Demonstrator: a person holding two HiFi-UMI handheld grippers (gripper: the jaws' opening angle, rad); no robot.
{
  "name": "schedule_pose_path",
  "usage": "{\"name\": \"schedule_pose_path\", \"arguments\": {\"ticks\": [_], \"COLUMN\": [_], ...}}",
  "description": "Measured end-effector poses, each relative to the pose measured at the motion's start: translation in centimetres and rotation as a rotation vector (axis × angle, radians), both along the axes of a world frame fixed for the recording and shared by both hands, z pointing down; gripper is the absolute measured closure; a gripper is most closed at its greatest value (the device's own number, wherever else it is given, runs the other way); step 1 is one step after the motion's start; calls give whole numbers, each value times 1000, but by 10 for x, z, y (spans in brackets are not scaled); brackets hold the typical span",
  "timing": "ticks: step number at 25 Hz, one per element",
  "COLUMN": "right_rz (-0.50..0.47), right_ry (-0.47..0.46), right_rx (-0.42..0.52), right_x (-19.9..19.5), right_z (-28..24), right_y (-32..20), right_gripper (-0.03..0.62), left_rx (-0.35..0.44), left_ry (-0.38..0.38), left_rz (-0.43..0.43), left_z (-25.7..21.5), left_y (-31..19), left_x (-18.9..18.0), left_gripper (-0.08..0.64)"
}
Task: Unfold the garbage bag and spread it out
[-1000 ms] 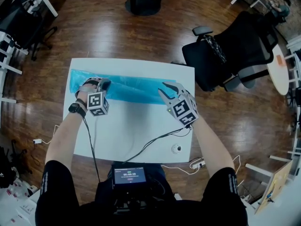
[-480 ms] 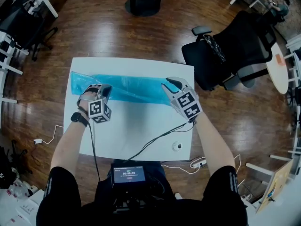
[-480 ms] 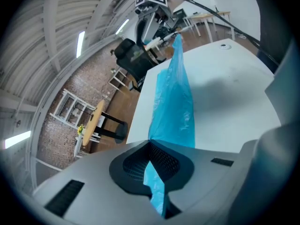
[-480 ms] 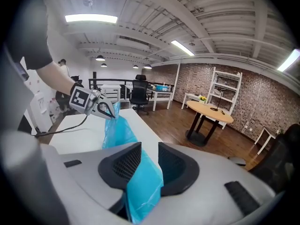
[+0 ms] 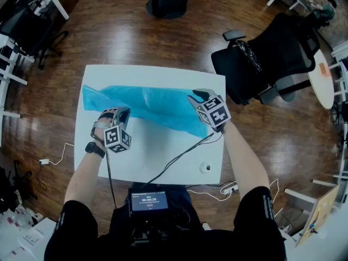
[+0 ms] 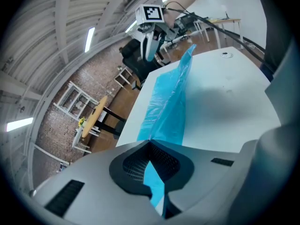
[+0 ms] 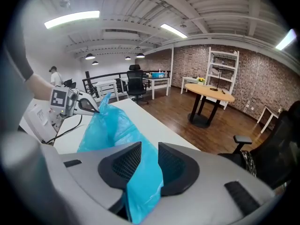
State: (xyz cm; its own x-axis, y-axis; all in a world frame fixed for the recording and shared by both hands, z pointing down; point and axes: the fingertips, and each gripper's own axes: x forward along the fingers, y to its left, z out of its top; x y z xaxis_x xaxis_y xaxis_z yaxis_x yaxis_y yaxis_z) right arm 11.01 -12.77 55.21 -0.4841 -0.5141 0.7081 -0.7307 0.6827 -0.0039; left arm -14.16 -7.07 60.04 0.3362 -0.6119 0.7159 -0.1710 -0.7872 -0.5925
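Note:
A blue garbage bag (image 5: pixel 147 105) lies along the far half of the white table (image 5: pixel 163 156), partly opened out. My left gripper (image 5: pixel 120 112) is shut on the bag's near edge at the left; blue film (image 6: pixel 168 107) runs out from between its closed pads (image 6: pixel 161 161). My right gripper (image 5: pixel 197 97) holds the right end, where a bunched fold of the bag (image 7: pixel 112 125) fills the gap between its pads (image 7: pixel 125 161) and is lifted off the table. Each gripper view shows the other gripper at the far end of the bag.
A black office chair (image 5: pixel 272 58) stands beyond the table's right corner, and a round table base (image 5: pixel 166 4) lies past the far edge. A black cable (image 5: pixel 174 159) and a small round object (image 5: pixel 205 168) lie on the near part of the table. A screen device (image 5: pixel 149 203) sits at my waist.
Both grippers have come nearer to me, drawing the bag's near edge with them. The bag now covers a wider strip of the table, with its right corner pulled down furthest.

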Motion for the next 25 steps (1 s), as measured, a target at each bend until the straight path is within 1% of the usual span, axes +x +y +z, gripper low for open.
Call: {"name": "schedule_pose_path", "arguments": {"ticks": [5, 9, 12, 15, 21, 25], "right_rz": [62, 103, 136, 160, 191, 218], "right_ry": [49, 60, 75, 69, 84, 71], "right_rx": [-88, -140, -183, -219, -283, -291], "right_x": [17, 21, 24, 22, 24, 25], "right_z": [53, 82, 106, 120, 148, 153], "right_y": [-5, -3, 0, 3, 13, 13], "right_gripper": [450, 451, 451, 451, 451, 453], "left_rx": [-20, -34, -40, -52, -94, -123], "left_ry": [35, 53, 54, 49, 56, 56], "left_rz": [-62, -112, -126, -129, -154, -164], "left_z": [2, 9, 18, 29, 46, 58], "left_y": [22, 40, 52, 61, 79, 90], "left_x": [-3, -8, -14, -17, -21, -23], "left_gripper": [558, 558, 558, 558, 558, 558]}}
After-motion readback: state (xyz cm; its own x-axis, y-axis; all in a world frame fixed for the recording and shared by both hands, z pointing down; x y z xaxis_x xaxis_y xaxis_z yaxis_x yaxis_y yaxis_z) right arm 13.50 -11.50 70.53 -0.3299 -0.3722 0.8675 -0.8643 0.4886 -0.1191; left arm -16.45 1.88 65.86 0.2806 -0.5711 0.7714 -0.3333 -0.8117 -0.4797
